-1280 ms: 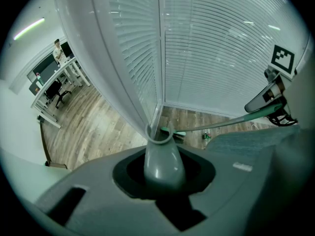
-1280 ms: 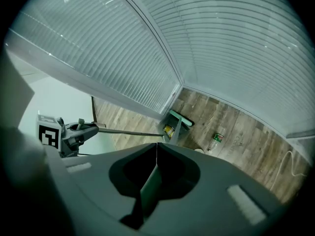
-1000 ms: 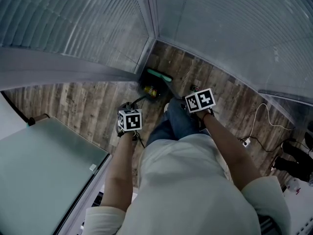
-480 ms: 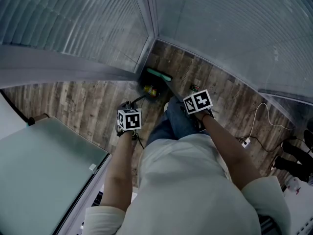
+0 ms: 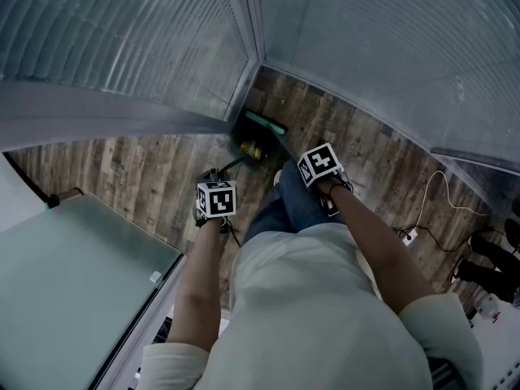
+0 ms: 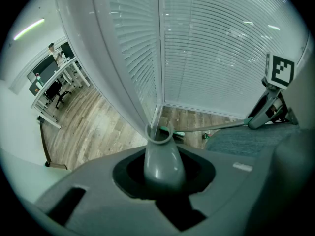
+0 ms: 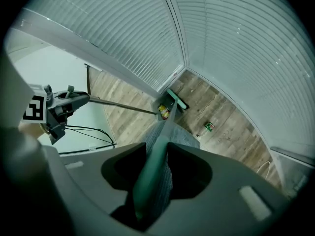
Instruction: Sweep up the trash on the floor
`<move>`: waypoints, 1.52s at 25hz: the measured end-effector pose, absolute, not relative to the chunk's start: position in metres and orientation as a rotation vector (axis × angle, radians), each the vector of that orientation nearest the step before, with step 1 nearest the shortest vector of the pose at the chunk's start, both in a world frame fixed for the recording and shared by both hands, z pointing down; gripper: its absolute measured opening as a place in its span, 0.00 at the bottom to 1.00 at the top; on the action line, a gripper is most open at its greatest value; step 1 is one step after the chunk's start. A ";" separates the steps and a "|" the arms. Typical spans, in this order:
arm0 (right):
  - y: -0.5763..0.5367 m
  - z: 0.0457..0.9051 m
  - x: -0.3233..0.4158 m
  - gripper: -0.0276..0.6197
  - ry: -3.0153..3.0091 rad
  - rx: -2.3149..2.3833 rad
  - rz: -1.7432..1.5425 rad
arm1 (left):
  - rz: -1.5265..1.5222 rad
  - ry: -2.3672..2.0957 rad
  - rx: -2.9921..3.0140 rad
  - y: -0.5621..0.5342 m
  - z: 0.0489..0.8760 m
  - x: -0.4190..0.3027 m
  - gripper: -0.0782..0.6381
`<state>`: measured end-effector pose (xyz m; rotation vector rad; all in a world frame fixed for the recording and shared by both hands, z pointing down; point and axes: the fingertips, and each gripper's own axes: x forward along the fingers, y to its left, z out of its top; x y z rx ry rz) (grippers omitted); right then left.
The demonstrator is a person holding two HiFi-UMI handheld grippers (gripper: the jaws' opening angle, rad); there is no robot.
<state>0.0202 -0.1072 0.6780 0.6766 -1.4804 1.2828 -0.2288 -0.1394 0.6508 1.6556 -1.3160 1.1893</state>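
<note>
In the head view my left gripper [image 5: 216, 199] is shut on the grey dustpan handle [image 6: 163, 157], whose long rod runs down to the dustpan [image 5: 249, 149] in the corner. Yellow trash [image 7: 164, 112] lies in that pan. My right gripper [image 5: 318, 166] is shut on the green broom handle [image 7: 153, 173]; its jaws have just been closing with the handle between them. The green broom head [image 5: 266, 123] rests on the wooden floor just beyond the dustpan. A small green piece of trash [image 7: 209, 126] lies on the floor to the right of the broom.
Glass walls with blinds [image 5: 366, 39] meet in the corner behind the dustpan. A pale desk [image 5: 73, 275] stands at the lower left. A white cable and plug [image 5: 410, 234] lie at the right near dark objects [image 5: 487, 258]. The person's jeans leg [image 5: 296, 201] is between the grippers.
My right gripper has shifted a little left and down with the broom handle and has tilted. The left gripper and the dustpan have stayed put.
</note>
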 end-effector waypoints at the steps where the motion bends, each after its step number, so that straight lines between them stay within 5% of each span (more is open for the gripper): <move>1: -0.107 0.679 0.021 0.27 -1.470 0.674 1.281 | 1.190 -1.317 1.656 -0.140 0.651 -0.229 0.24; 38: -0.052 0.670 0.054 0.21 -1.415 0.720 1.394 | 1.258 -1.216 1.805 -0.132 0.648 -0.212 0.24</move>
